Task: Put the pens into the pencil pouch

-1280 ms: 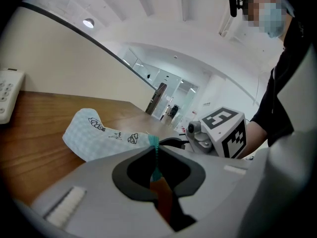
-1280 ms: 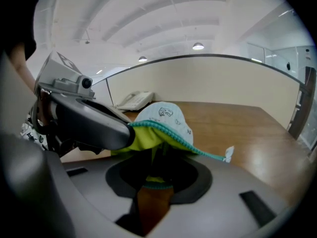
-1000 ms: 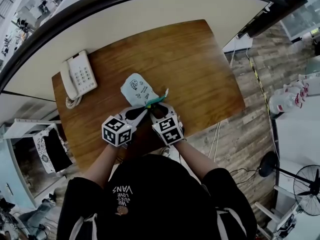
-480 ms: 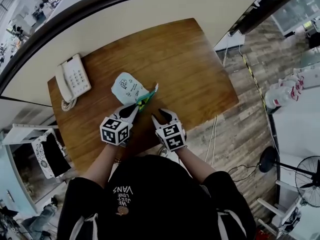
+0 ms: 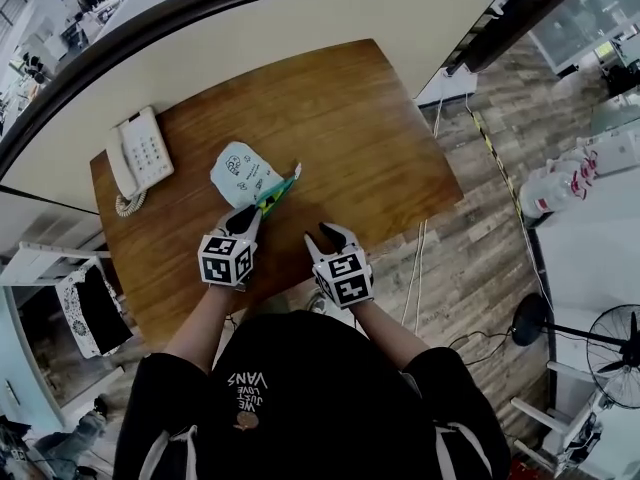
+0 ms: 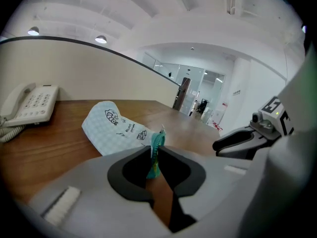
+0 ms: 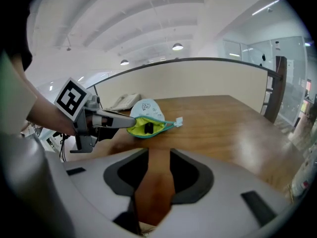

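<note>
A pale blue printed pencil pouch lies on the wooden table, its teal zipper edge pointing right. My left gripper is shut on the near end of that zipper edge. In the right gripper view the pouch mouth gapes, showing yellow lining and a small dark item inside. My right gripper hovers open over bare wood near the table's front edge, apart from the pouch, with nothing between its fingers. No loose pens show on the table.
A white desk phone with a coiled cord sits at the table's far left. A curved white partition runs behind the table. Cables hang off the right edge over the wooden floor.
My right gripper has drawn back from the pouch's zipper end toward the front edge and stands open. The left gripper keeps its hold, and the pouch has shifted slightly left.
</note>
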